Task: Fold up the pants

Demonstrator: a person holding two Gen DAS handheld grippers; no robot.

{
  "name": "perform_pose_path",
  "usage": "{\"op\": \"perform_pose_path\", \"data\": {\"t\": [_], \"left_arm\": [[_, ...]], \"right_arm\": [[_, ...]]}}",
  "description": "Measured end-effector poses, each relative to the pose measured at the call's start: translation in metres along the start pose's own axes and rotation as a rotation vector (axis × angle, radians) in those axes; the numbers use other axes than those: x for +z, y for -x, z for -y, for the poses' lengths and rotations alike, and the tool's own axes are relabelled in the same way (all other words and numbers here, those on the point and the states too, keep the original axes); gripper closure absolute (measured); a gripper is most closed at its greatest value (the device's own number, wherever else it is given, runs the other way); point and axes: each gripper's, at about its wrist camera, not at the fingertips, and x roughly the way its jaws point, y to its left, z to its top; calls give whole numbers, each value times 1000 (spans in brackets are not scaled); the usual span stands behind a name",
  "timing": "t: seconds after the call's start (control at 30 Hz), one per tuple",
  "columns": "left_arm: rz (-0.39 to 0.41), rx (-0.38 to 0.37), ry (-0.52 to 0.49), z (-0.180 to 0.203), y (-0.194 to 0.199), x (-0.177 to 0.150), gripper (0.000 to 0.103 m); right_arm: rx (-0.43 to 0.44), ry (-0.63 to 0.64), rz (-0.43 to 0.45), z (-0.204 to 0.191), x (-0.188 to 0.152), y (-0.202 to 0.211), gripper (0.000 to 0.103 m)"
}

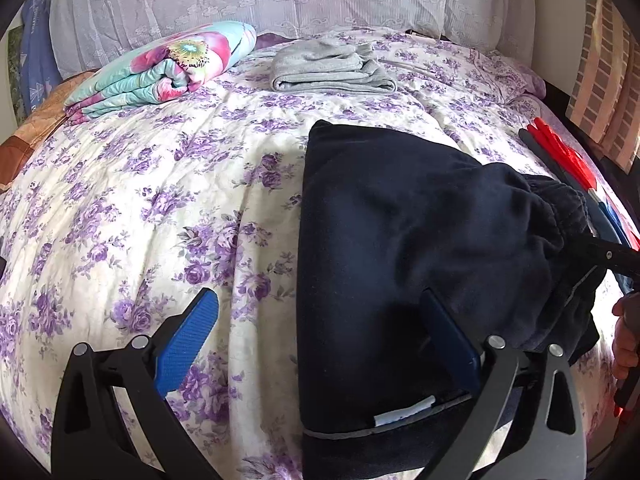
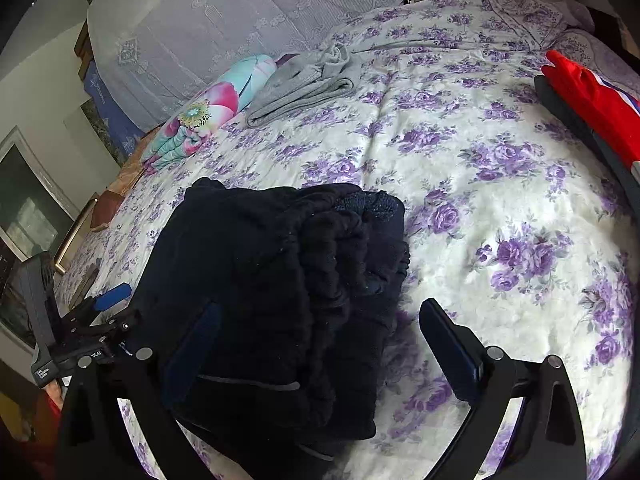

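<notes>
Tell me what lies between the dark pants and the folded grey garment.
Only bare floral bedspread, seen in both views, between dark pants and grey garment.

Almost nothing is reading clearly here. In the right wrist view, at the lower left of the frame, the black body of the other handheld claw device [image 2: 68, 354] is carrying small white lettering on two spots, but it is showing too small and blurred to make out. In the left wrist view, a small white tag [image 1: 404, 412] on the dark navy fleece pants [image 1: 400, 240] is appearing blank.
</notes>
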Motion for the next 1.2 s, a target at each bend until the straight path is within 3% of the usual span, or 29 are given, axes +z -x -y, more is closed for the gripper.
{"op": "perform_pose_path", "data": {"t": [0.2,0.33,0.47,0.63,0.93,1.07,1.2], "left_arm": [[-11,-24,9,4,0,0,5],[-70,-162,-2,13,-3,-4,5],[-56,-151,-31,24,-6,-8,4],[-110,-233,47,14,-15,-5,5],[-83,-221,13,23,-13,-4,6],[-84,-226,9,22,-14,-5,6],[-137,-299,64,10,-24,-7,4]], "right_arm": [[0,-9,-22,6,-4,-5,4],[18,-18,-30,9,-1,-7,4],[38,-20,-48,8,9,-21,4],[94,-37,-52,5,14,-36,3],[118,-20,-27,8,9,-36,4],[126,9,-56,9,6,-34,3],[135,33,-82,10,4,-31,3]]}}
